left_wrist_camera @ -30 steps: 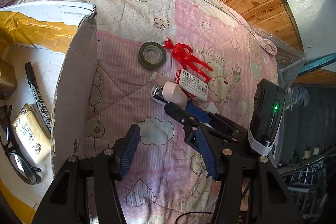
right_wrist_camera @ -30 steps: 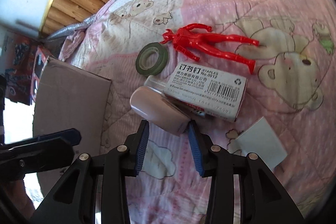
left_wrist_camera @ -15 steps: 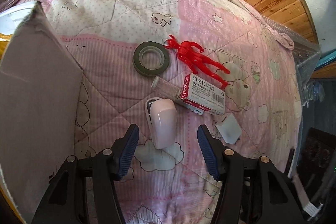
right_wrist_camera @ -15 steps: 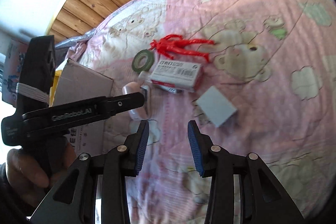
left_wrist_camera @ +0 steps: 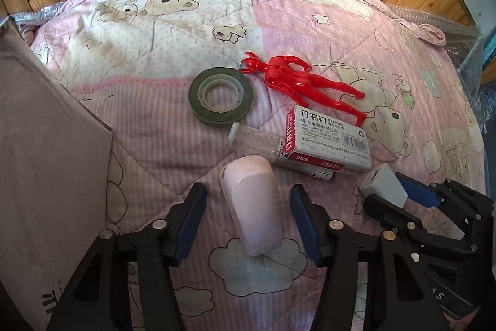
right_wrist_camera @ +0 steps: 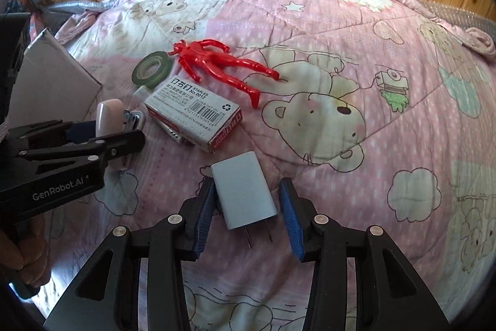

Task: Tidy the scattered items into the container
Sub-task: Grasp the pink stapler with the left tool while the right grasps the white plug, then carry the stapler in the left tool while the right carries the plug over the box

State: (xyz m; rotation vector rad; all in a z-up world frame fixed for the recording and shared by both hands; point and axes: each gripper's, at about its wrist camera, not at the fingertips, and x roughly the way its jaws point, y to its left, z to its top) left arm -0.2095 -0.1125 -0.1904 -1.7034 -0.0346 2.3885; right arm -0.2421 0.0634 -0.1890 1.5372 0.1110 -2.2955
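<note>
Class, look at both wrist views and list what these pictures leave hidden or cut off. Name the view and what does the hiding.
- Cardboard box, left wrist view: the inside is hidden by its own wall, and the frame edge cuts it off.
- Clear tube, left wrist view: one end lies under the staples box.
- Pink stapler, right wrist view: its lower part is behind the left tool.

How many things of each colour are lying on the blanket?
Red: 1, red plastic toy figure
Green: 1, dark green tape roll
Pink: 1, pale pink stapler
Grey-white: 2, staples carton, grey plug charger
Clear: 1, clear plastic tube
Total: 6
</note>
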